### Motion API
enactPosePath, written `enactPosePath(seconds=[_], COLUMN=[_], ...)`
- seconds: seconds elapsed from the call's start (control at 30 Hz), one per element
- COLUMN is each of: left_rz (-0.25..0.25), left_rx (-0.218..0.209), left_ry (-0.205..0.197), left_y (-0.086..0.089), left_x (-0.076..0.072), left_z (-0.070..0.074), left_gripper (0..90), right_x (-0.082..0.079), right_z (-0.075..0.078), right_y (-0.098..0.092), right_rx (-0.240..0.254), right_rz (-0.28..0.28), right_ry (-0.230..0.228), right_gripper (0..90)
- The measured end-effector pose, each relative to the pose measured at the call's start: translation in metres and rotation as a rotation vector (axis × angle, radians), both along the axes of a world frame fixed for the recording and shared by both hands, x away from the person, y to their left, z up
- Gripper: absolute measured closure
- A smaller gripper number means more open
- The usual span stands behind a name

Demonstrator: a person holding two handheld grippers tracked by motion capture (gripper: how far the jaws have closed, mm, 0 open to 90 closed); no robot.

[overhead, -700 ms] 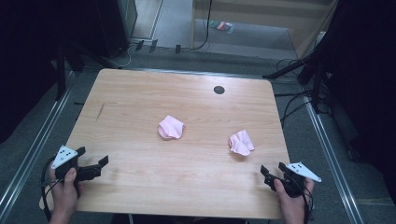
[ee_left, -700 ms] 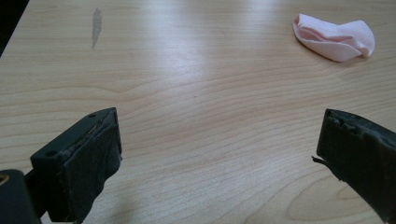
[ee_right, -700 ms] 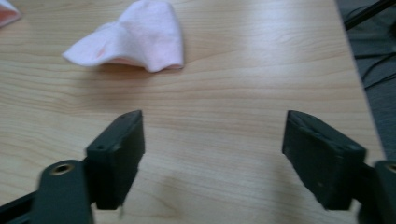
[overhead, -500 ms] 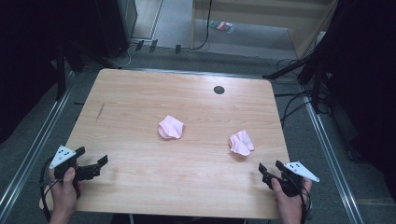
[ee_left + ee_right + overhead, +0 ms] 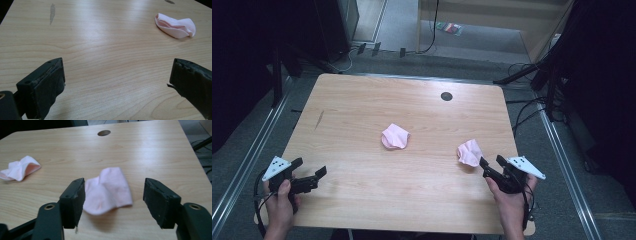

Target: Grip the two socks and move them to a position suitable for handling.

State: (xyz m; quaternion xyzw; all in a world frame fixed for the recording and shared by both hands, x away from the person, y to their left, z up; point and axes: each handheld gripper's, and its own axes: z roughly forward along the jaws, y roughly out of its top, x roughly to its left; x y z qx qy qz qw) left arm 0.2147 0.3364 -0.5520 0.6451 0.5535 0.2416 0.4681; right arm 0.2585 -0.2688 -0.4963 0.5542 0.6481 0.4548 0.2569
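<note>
Pale wooden table (image 5: 362,125) over what looks like grey carpet; both claws gape empty, right claw (image 5: 492,168) near a pink cloth (image 5: 470,152)

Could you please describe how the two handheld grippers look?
Both grippers, left and right, are black with two blocky jaws lined with worn dark pads. Each carries a pale grey three-cornered plate with small dark dots, and a dark cable trails from each. No sleeves visible.

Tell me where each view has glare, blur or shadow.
High view: surroundings dark, table evenly lit, right gripper close to the nearer pink cloth. Left gripper view: pale sheen across the wood, far cloth sharp. Right gripper view: the near cloth looks soft, with a shadow below its front edge.
</note>
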Motion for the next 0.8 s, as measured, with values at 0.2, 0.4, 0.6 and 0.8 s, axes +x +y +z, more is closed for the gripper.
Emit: enactPosePath(seconds=[0.2,0.4,0.6,0.8], left_rz=[0.0,0.004,-0.002,-0.001], left_rx=[0.003,0.0,0.009,0.01], left_ry=[0.005,0.002,0.01,0.013], left_y=[0.0,0.0,-0.001,-0.001], left_x=[0.001,0.0,0.001,0.001], left_z=[0.0,0.0,0.0,0.0], left_gripper=[0.0,0.0,0.1,0.0], right_x=[0.029,0.057,0.068,0.072], right_z=[0.004,-0.018,-0.034,-0.048], right_y=[0.016,0.03,0.034,0.04], right_rx=[0.009,-0.049,-0.083,-0.131], right_rz=[0.044,0.049,0.052,0.036], right_ry=[0.03,0.116,0.162,0.209], right_gripper=[45.6,40.9,33.2,41.1])
